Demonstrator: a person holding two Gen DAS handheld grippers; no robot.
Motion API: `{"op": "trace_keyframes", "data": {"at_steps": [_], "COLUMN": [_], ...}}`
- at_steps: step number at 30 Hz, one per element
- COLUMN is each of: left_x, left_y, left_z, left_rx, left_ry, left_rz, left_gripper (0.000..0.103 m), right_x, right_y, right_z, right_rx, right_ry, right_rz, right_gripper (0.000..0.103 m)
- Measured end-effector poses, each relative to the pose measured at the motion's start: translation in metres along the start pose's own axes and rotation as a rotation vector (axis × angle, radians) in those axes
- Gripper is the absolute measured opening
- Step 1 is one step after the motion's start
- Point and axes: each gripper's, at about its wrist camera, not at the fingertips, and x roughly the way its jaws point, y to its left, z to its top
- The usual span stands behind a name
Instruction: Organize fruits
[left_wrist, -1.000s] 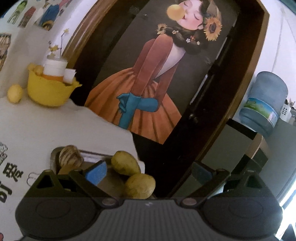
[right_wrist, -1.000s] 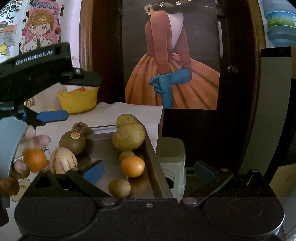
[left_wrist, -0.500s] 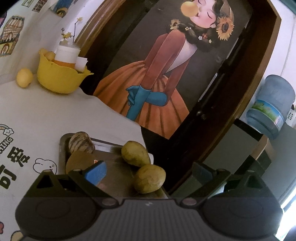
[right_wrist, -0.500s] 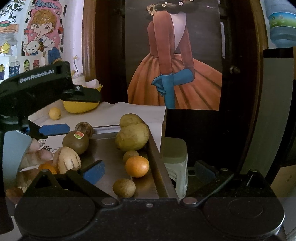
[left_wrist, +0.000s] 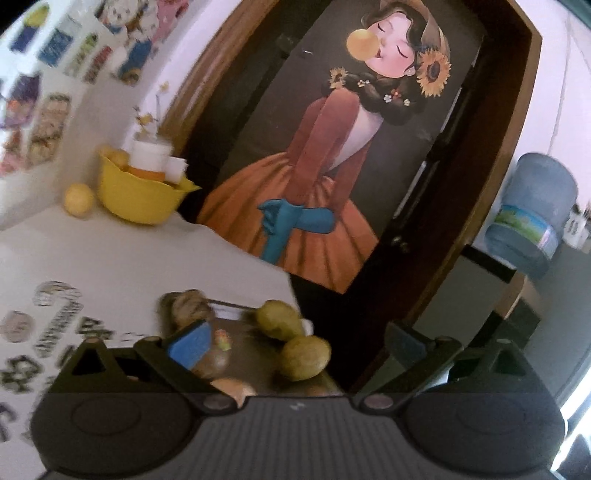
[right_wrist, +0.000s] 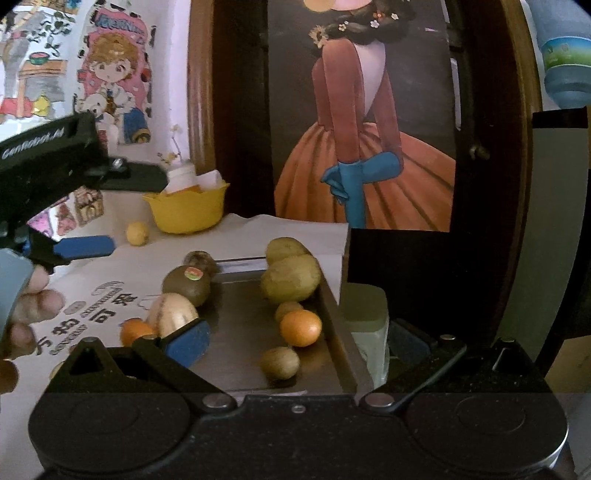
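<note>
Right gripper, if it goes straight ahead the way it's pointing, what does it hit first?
Probably the orange on the tray, right between the open right gripper fingers; the small brown fruit sits nearer but lower, so depth is uncertain.

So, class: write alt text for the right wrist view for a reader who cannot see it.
An open right gripper hovers over a dark metal tray holding pears, an orange and a small kiwi. At the tray's left edge sit a stickered kiwi, a striped melon and another orange. The left gripper enters from the left; a yellow bowl stands behind.
</note>
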Motion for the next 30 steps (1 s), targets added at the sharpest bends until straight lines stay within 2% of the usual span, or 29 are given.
{"op": "trace_keyframes", "data": {"at_steps": [7,17,22,30], "left_x": [-0.048,-0.108,-0.129,-0.141], "left_y": [-0.002,-0.015,-0.019,-0.022], "left_z": [-0.024,-0.061,-0.074,-0.086], "left_rx": [0.011,0.076,0.09,0.099], "left_ry": [0.021,0.048,0.052,0.053], "left_rz": [0.16,0.321,0.363,0.383], "left_gripper": [0.102,0.102,0.102,0.102], "right_x": [-0.031,-0.075,-0.094,-0.104], "right_y": [0.004,0.005,0.005,0.007], "right_z": [-0.004,-0.016,-0.022,-0.029], "right_rx": [-0.027,-0.041,-0.046,-0.051], "right_ry": [-0.022,-0.034,-0.045,-0.031], "right_rz": [0.035,0.079,0.101,0.118], "right_gripper": [0.102,0.102,0.102,0.102]}}
